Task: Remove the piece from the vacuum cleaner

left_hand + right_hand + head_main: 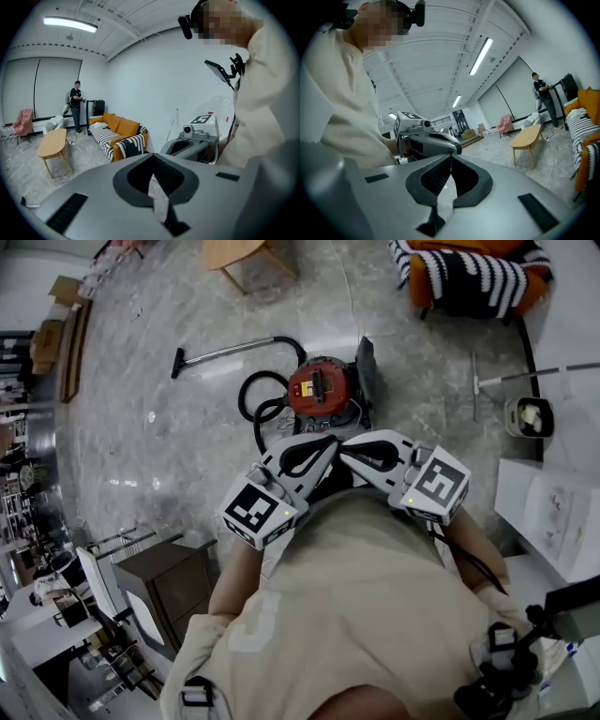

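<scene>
left tool [153,160] and right tool [451,160] were both fully together, nothing between the jaws. both were held up against the person's chest, noses angled in toward each other. head view couldn't settle whether the tips touched.

vacuum cleaner [319,390] sat on the floor [159,437] well below both tools, untouched. hose [255,401] was coiled at its left side and the wand [225,351] lay stretched out beyond. which piece comes off wasn't clear from here, my guess was hose or wand. task looked not yet started.

risks as i judged them:
- jaws shut: arriving like that means poking the part, not gripping it. open before contact.
- tools that close together could knock each other when they separate or swing down.
- the canister could slide or roll on that smooth floor if one tool pulls and the other isn't bracing the body.
- the hose loop wrapped near the body could snag and drag the whole unit.
- long reach down, steep view, so easy to misjudge the joint and grab the wrong section.
</scene>
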The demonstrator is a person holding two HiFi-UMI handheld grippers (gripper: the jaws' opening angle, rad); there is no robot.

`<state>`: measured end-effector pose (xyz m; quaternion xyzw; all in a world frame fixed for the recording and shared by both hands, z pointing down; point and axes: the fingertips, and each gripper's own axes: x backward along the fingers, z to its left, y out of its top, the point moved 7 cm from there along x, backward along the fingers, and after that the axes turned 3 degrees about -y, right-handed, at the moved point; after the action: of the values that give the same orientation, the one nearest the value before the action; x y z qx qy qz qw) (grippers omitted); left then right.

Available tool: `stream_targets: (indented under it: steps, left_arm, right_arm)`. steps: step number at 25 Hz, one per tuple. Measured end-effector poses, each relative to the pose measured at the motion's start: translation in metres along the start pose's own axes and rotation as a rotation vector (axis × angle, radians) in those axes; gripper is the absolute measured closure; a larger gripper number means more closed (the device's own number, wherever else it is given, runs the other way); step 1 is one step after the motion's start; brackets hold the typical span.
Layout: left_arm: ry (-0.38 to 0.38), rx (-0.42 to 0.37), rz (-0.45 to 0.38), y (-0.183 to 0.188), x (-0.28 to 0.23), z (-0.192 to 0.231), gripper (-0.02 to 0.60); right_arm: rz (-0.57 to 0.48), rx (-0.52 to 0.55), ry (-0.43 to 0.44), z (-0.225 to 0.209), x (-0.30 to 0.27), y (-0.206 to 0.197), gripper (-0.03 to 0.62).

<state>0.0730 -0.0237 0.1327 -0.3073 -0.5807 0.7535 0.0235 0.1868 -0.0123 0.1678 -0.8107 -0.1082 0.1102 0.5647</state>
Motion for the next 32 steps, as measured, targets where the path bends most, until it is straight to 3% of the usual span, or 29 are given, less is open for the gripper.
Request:
stream_targets:
  steps: [5,9,19,26,32]
  left_arm:
    - [-0.030,0.037,-0.061,-0.003,0.004,0.019,0.580]
    - [0.004,0.004,-0.031,-0.021,0.018,0.052,0.580]
    - [0.018,0.021,0.049,-0.066,0.050,0.151,0.580]
    - [-0.042,-0.019,0.121,-0.087,0.051,0.204,0.580]
    - [-0.110,-0.049,0.213,-0.108,0.035,0.219,0.580]
  right_arm:
    - [0.060,0.013,-0.095,-0.007,-0.006,-0.011,0.591]
    - [0.109,-0.010,-0.176,-0.017,-0.021,-0.010,0.591]
    - [0.263,-0.167,-0.294,-0.044,-0.116,-0.011,0.591]
    - [0.338,-0.346,-0.485,-0.082,-0.144,-0.022,0.591]
    - [0.334,-0.557,-0.569,-0.106,-0.143,-0.054,0.591]
